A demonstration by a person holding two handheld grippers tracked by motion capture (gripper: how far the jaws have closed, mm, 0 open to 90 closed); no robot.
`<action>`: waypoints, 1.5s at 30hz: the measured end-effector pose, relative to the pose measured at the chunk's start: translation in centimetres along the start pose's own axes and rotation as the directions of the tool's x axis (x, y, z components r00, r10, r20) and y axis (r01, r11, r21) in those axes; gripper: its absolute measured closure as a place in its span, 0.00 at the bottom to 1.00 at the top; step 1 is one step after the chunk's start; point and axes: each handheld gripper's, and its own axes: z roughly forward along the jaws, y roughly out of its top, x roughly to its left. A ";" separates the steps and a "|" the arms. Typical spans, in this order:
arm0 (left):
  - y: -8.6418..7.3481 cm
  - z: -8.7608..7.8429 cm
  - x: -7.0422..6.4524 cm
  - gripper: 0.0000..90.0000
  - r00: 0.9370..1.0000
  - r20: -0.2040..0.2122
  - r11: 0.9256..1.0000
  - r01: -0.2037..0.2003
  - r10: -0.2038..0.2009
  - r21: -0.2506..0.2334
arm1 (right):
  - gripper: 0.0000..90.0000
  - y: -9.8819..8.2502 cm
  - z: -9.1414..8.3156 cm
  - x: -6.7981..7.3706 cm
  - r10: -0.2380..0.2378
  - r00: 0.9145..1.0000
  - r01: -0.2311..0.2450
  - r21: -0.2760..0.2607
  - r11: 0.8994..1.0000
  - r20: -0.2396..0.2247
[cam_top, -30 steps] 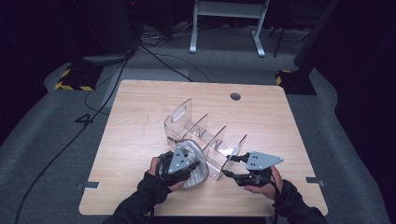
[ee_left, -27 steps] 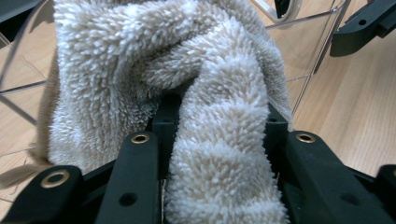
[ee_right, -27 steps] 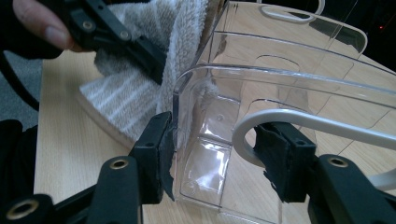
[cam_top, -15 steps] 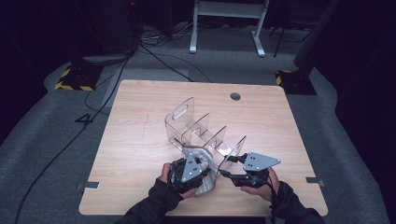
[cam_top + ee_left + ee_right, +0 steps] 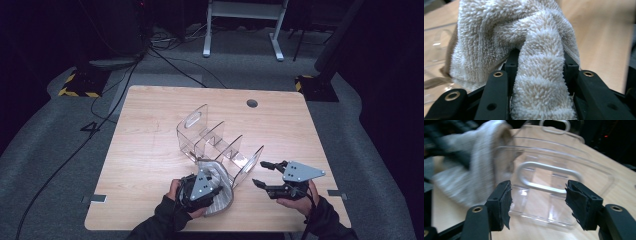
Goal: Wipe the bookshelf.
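A white terry towel [image 5: 541,82] is bunched on the table at the near end of a clear plastic divider rack [image 5: 220,142]. My left gripper [image 5: 540,65] is shut on a thick fold of it; in the high view this gripper [image 5: 207,176] sits over the towel [image 5: 223,196]. My right gripper [image 5: 259,173] stands to the right of the rack's near end, its jaws pointing left. Its jaws have just been opening, and nothing is pressed between the pads [image 5: 504,202]. Beyond my right gripper [image 5: 542,203] I see the rack's end wall with its handle slot [image 5: 549,177].
The rack stands slantwise in the middle of the wooden table [image 5: 150,150]. A cable hole [image 5: 252,103] lies near the far edge. Cables and a white stand's legs [image 5: 240,30] are on the dark floor behind.
The right gripper has drawn back to the right, away from the rack's end wall, with wider jaws. The left gripper has shifted the towel slightly right, toward the rack.
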 end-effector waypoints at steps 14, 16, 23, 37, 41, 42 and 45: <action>-0.3 2.4 -2.5 0.68 0.993 0.101 0.993 -0.073 0.064 0.088 | 0.33 0.3 2.4 -5.3 0.028 0.999 -0.028 0.038 0.999 -0.015; -0.4 2.5 -2.4 0.68 0.992 0.109 0.994 -0.072 0.063 0.082 | 0.33 0.4 2.7 -5.5 0.031 0.999 -0.030 0.036 0.999 -0.023; -0.5 2.4 -2.2 0.67 0.993 0.098 0.993 -0.073 0.064 0.091 | 0.36 0.4 3.1 -5.1 0.032 0.999 -0.031 0.038 0.999 -0.028; -1.3 -0.2 -0.8 0.67 1.000 -0.010 0.994 -0.021 0.022 0.105 | 0.60 0.5 1.7 -2.8 -0.067 0.993 0.072 0.044 0.996 -0.101; -1.8 -0.9 -0.1 0.67 0.999 -0.043 0.994 0.020 -0.015 0.111 | 0.65 0.8 1.7 -2.4 -0.084 0.987 0.091 0.049 0.995 -0.140; -1.9 -1.1 0.0 0.67 0.998 -0.053 0.993 0.034 -0.028 0.114 | 0.68 0.9 1.9 -2.3 -0.084 0.981 0.093 0.044 0.995 -0.174; -2.0 -1.6 0.7 0.67 0.995 -0.090 0.992 0.057 -0.047 0.114 | 0.69 1.1 2.2 -2.1 -0.087 0.975 0.097 0.040 0.994 -0.205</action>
